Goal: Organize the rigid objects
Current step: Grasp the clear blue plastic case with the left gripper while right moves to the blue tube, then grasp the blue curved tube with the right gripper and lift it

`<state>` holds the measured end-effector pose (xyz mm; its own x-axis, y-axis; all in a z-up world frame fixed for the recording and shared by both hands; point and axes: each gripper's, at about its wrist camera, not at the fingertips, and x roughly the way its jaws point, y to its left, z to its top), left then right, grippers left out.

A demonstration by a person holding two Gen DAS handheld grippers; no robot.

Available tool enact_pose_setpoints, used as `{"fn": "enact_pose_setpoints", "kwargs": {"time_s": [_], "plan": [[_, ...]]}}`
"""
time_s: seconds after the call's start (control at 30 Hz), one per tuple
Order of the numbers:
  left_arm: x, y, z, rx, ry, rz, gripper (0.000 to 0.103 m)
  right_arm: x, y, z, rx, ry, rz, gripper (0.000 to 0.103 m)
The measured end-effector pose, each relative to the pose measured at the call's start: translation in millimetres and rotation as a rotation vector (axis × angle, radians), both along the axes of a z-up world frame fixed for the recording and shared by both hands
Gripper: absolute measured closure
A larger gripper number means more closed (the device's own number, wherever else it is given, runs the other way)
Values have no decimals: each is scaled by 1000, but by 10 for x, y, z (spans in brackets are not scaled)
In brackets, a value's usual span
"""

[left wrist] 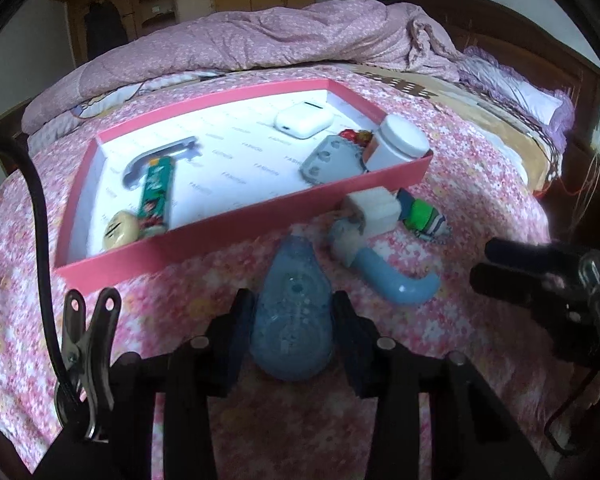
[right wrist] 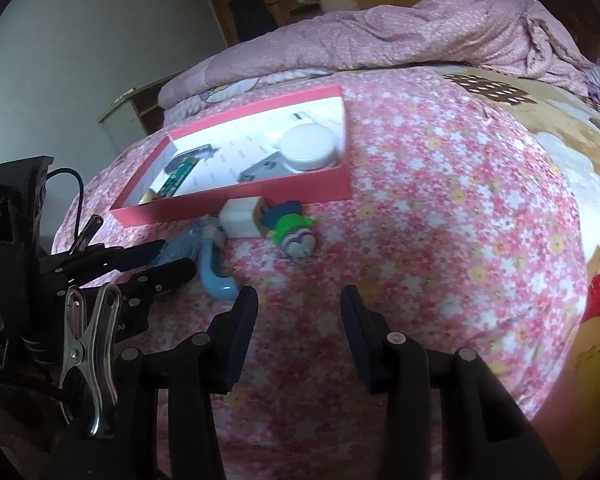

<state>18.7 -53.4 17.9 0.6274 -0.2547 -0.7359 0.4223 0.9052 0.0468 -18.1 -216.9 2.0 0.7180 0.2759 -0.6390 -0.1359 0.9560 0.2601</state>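
A pink tray (left wrist: 236,222) lies on the bed and holds a white earbud case (left wrist: 303,120), a white jar (left wrist: 400,140), a grey blister pack (left wrist: 332,162), a green tube (left wrist: 155,192) and a metal handle (left wrist: 156,158). My left gripper (left wrist: 294,320) has its fingers on both sides of a blue translucent tape dispenser (left wrist: 294,312), touching it. In front of the tray lie a white block (left wrist: 374,210), a blue hook-shaped piece (left wrist: 396,276) and a green toy figure (left wrist: 422,216). My right gripper (right wrist: 300,312) is open and empty above the bedspread; the green toy (right wrist: 294,232) lies ahead of it.
A pink floral bedspread (right wrist: 440,200) covers the bed. A rumpled pink quilt (left wrist: 280,36) lies behind the tray. A wooden headboard (left wrist: 532,52) stands at the right. The other gripper (left wrist: 548,280) shows at the right of the left wrist view.
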Motion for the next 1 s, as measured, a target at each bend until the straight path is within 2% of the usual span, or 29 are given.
{"fn": "enact_pose_setpoints", "kwargs": {"time_s": [0.37,0.5,0.63,0.77,0.8,0.87,1.0], "plan": [[-114,536,5,-36,7,124,61,159,483,39,-80,4,149,59],[-123,573,-13,-44,3,126,60,268,592,7,-104,24,161,59],[-149,524,-39,-17,-24,123,60,342,664,-42,-114,44,159,59],[-148,516,-47,-22,-29,126,60,338,700,-47,-131,32,155,59],[-145,520,-46,-25,-29,127,60,340,704,-53,-134,29,152,60],[-146,519,-44,-23,-32,126,60,349,698,-54,-152,28,130,76],[-141,532,-30,-29,-32,125,61,348,683,-52,-135,27,140,79]]}}
